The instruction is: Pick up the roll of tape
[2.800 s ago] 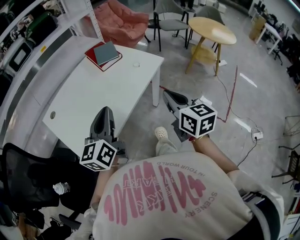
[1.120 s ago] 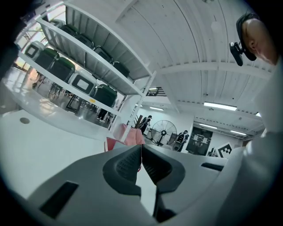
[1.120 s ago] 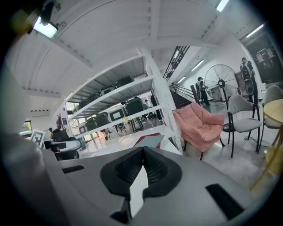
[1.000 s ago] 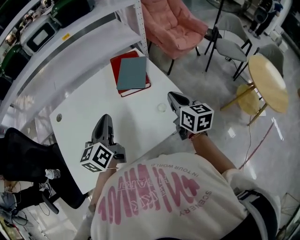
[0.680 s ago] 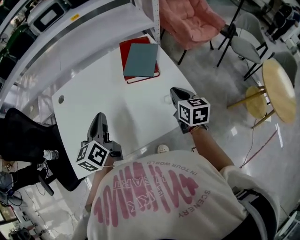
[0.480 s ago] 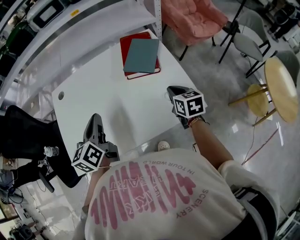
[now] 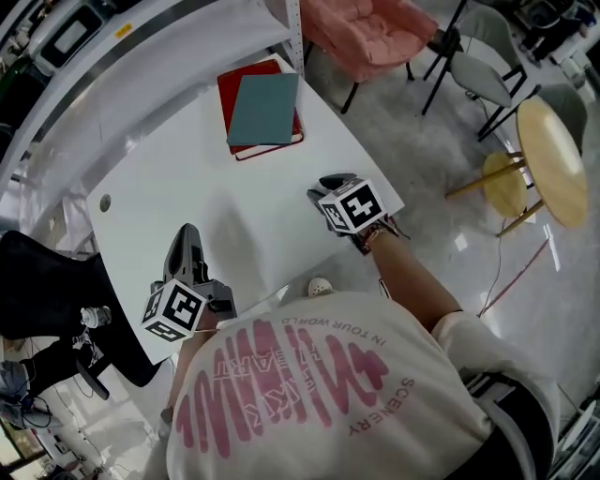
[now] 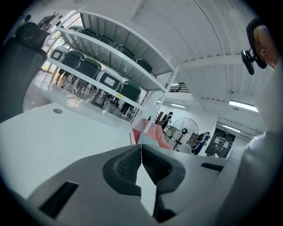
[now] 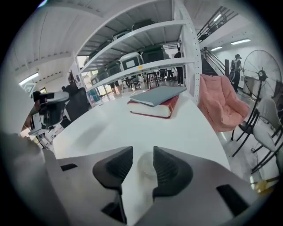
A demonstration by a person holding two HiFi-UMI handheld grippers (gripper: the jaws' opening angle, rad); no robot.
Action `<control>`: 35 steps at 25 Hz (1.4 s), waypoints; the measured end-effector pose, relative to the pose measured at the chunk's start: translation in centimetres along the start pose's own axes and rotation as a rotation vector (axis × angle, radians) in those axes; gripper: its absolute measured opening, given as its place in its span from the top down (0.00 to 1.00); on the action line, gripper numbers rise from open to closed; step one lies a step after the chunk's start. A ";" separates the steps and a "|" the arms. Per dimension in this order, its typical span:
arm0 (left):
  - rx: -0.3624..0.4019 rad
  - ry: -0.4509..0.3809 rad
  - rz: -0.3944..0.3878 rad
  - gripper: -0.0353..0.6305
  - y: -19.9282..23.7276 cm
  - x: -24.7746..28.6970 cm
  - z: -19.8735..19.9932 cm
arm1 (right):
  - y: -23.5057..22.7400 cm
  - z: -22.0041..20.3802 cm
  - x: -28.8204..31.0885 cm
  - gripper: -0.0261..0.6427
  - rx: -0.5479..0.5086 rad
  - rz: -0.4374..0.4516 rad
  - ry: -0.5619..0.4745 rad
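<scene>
The roll of tape (image 9: 145,167), a small clear ring, lies flat on the white table (image 7: 187,178) near its right edge. My right gripper (image 9: 143,150) points down at it and its jaws have just been opening. The tape lies between the pads, and they do not press on it. In the head view the right gripper (image 7: 326,186) covers the tape. My left gripper (image 7: 187,234) hovers over the table's near edge, well left of the tape. In its own view the left gripper (image 8: 141,148) is shut on nothing.
A grey book on a red book (image 7: 262,108) lies at the table's far end, also seen ahead of the right jaws (image 9: 157,100). White shelving (image 7: 141,42) runs behind the table. A pink armchair (image 7: 370,28), a round wooden table (image 7: 548,159) and a black office chair (image 7: 37,281) stand around.
The right gripper has tipped downward and sunk onto the spot where the tape showed, hiding it in the head view. The left gripper has sunk a little toward the table.
</scene>
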State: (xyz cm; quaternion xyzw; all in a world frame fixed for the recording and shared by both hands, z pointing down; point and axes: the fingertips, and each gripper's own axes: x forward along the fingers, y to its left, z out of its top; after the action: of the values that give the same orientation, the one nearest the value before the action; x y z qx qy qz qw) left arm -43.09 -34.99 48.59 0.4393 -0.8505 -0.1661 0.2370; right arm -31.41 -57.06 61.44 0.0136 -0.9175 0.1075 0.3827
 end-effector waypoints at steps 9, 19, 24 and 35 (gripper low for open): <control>-0.018 0.009 -0.030 0.91 -1.1 2.4 -0.6 | -1.0 -1.0 1.2 0.77 -0.120 -0.071 0.092; -0.034 0.015 -0.031 0.91 -1.1 1.5 -1.2 | -0.9 -1.5 1.3 0.85 -0.145 -0.114 0.153; -0.030 0.013 -0.043 0.91 -1.8 1.3 -1.4 | -1.2 -2.0 0.4 0.86 -0.094 -0.112 0.159; -0.006 0.005 -0.074 0.91 -3.7 1.3 -0.8 | -1.2 -2.6 -1.7 0.86 0.009 -0.083 0.088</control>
State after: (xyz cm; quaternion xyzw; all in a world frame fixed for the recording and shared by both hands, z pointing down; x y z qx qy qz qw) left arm -40.82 -38.21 47.78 0.4704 -0.8324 -0.1760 0.2342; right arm -28.27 -57.74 62.27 0.0487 -0.8979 0.0963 0.4268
